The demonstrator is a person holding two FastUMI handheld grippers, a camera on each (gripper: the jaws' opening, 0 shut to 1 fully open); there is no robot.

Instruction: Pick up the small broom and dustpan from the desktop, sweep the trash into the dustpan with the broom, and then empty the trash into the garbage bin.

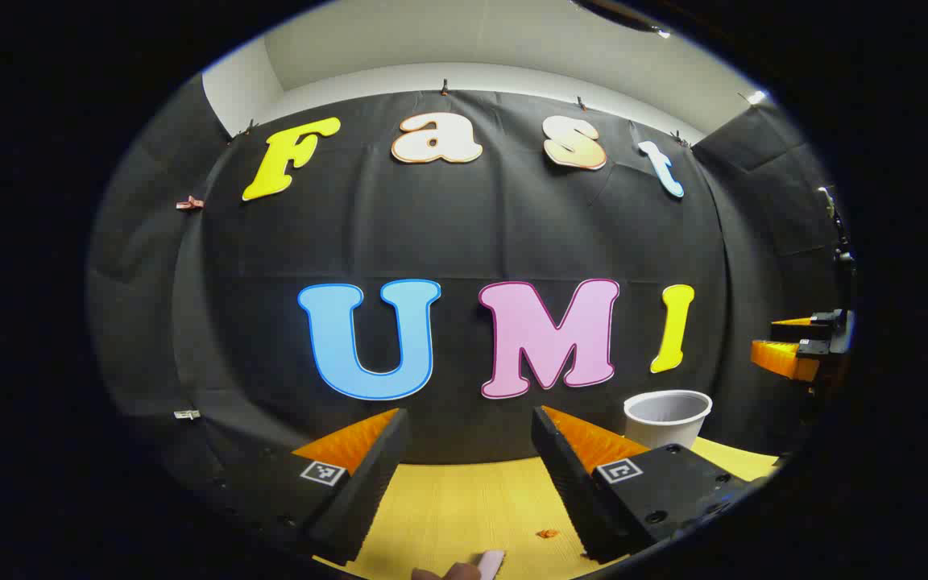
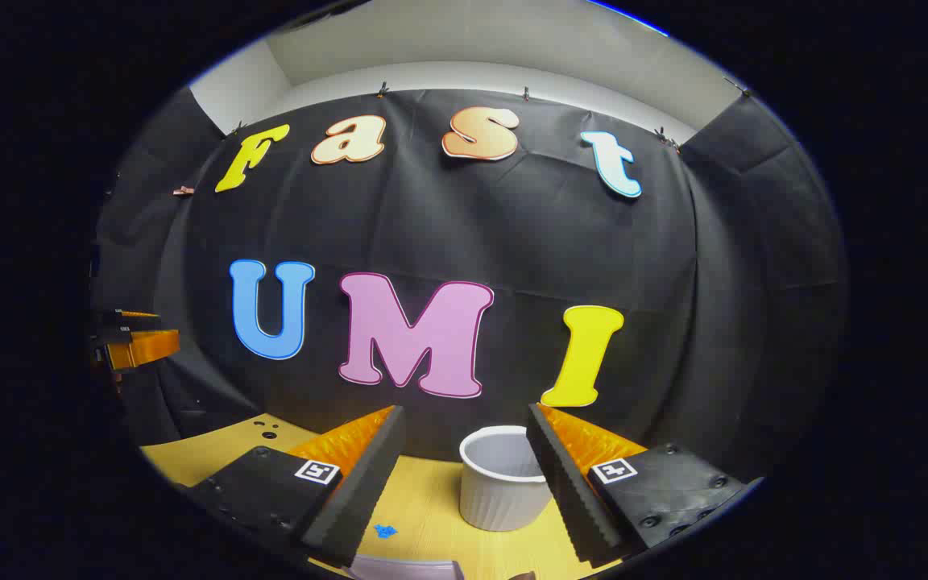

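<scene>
Hovered above the counter (image 1: 448,499) with the left gripper (image 1: 470,417), jaws released and gripping nothing. Matched that with the right gripper (image 2: 464,412): jaws spread wide, empty too.

Could easily have tipped the garbage bin (image 2: 504,491) from here. Found it upright at lower centre of the right gripper view, peeking between the jaws and partly tucked behind the right-hand one. Risked a bump with any forward lunge.

Caught a pale edge (image 1: 490,564) at the very bottom of the left gripper view, below and between the jaws. Couldn't tell whether broom or dustpan. Had yet to grasp either tool.

Could also have scattered the trash with a careless dip. Spotted an orange scrap (image 1: 547,533) at lower centre of the left gripper view, just inside the right-hand jaw. Spotted a blue scrap (image 2: 384,530) beside the left-hand jaw, low in the right gripper view.
</scene>
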